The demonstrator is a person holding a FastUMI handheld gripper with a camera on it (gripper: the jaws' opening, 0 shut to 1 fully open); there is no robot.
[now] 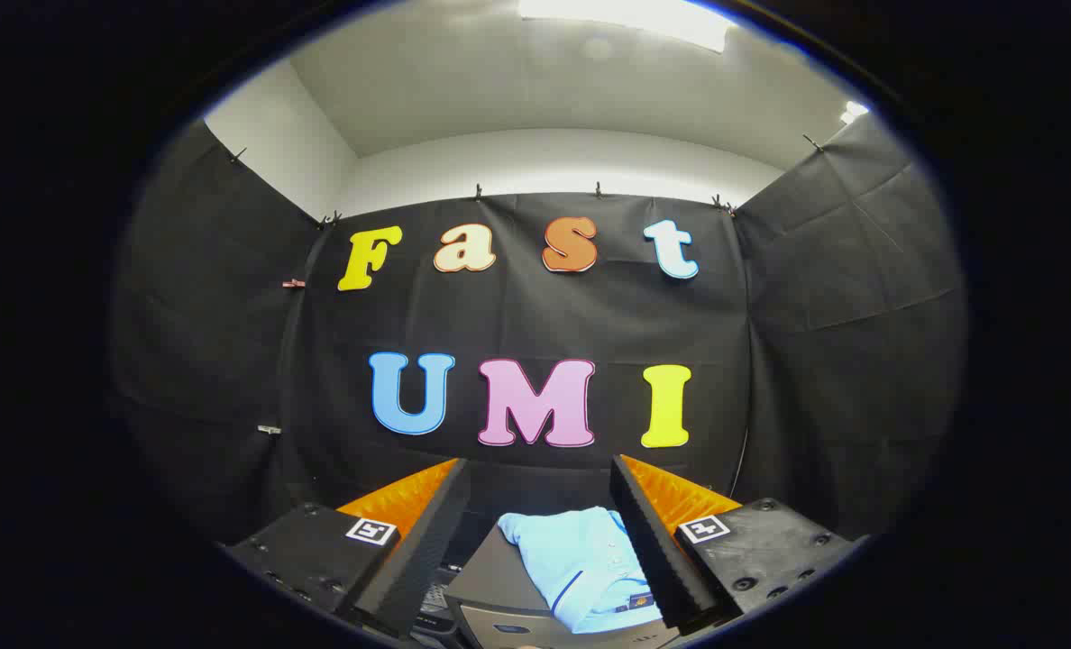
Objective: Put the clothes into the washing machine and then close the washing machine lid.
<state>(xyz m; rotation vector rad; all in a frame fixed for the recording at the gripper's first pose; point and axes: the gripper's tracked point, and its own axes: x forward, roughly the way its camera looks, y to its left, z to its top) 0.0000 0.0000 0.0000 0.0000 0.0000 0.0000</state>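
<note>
A light blue garment (581, 563) with a dark trim line lies folded on a grey flat surface (495, 577), perhaps the washing machine's top; I cannot tell whether a lid is open. My gripper (540, 505) is held above it, open, its two fingers spread wide apart. The garment shows in the gap between the fingers, closer to the right finger (648, 541), whose inner edge hides part of the cloth. Nothing is pressed between the fingers. The left finger (427, 532) stands apart from the garment.
The booth's black cloth wall (535, 315) hangs straight ahead and wraps round both sides. Above it are a white wall and ceiling with a bright lamp (626, 18). A dark ribbed part (432, 599) shows beside the grey surface, low between the fingers.
</note>
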